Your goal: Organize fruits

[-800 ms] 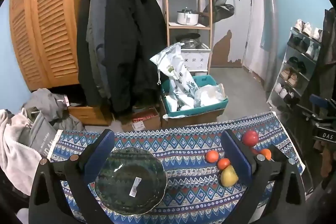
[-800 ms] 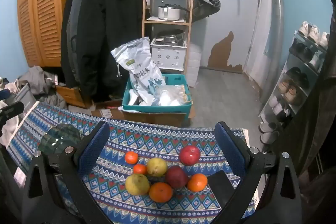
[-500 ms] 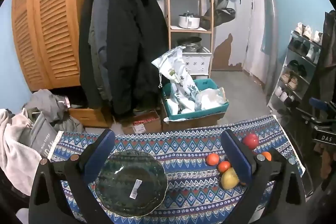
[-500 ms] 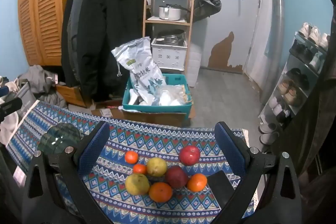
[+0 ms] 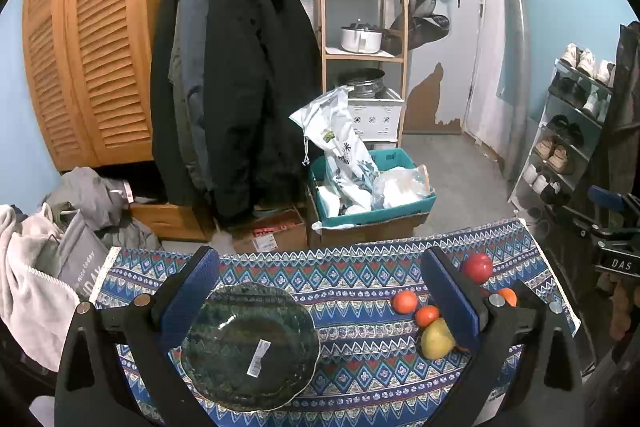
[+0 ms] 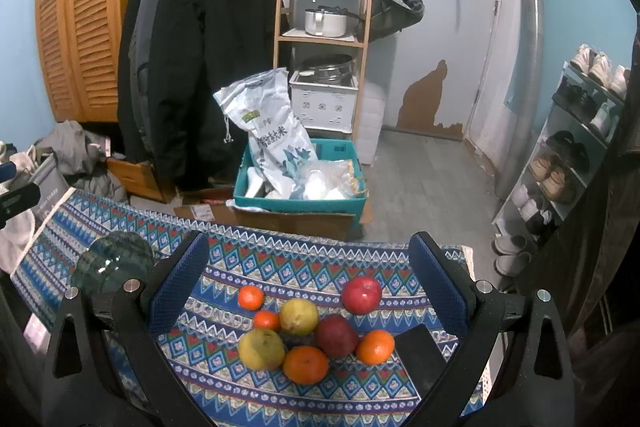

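Nothing sorted yet, by my reading. My left gripper (image 5: pixel 320 279) hangs over the plate (image 5: pixel 250 345), jaws spread wide, nothing between them. The plate is bare apart from a white sticker (image 5: pixel 257 357); it sits on the patterned cloth (image 5: pixel 352 275), well apart from the fruit.

My right gripper (image 6: pixel 308 267) hangs over the fruit pile, jaws likewise wide and empty. Below it, all on the cloth:
- red apple (image 6: pixel 361 294), a little off from the rest
- dark apple (image 6: pixel 337 336) touching a lemon (image 6: pixel 299 315)
- pear (image 6: pixel 261 348) beside a big orange (image 6: pixel 305 364)
- another orange (image 6: pixel 375 346) at the right
- two small mandarins (image 6: pixel 251 297) toward the plate side

A dark flat object (image 6: pixel 420 351) lies by the pile (phone, perhaps; cannot tell).

Judgement: task at its start. Eight fruits loose in a cluster, none on the plate. Every piece is left to move, presumably onto the plate, one grab at a time. Round fruit may roll when nudged; neighbours touch, so the outer ones look easiest first.
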`<action>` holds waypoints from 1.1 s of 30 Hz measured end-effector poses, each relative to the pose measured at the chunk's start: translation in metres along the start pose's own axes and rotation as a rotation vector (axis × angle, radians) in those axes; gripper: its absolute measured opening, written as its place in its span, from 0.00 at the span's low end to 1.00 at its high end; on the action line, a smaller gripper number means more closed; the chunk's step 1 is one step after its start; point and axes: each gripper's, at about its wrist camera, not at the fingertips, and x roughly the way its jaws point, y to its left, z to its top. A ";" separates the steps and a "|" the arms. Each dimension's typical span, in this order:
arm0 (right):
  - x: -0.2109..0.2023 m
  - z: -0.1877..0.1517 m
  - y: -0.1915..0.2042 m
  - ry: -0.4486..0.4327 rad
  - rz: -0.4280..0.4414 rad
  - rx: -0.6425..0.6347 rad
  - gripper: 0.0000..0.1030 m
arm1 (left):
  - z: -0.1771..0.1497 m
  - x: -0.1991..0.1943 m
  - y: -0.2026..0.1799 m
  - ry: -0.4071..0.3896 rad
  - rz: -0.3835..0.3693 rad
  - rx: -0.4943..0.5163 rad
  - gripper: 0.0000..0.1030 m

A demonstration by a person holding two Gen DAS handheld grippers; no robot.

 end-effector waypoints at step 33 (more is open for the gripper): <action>0.000 -0.003 -0.001 0.005 -0.005 -0.003 0.95 | 0.000 -0.001 -0.005 0.005 -0.005 0.001 0.99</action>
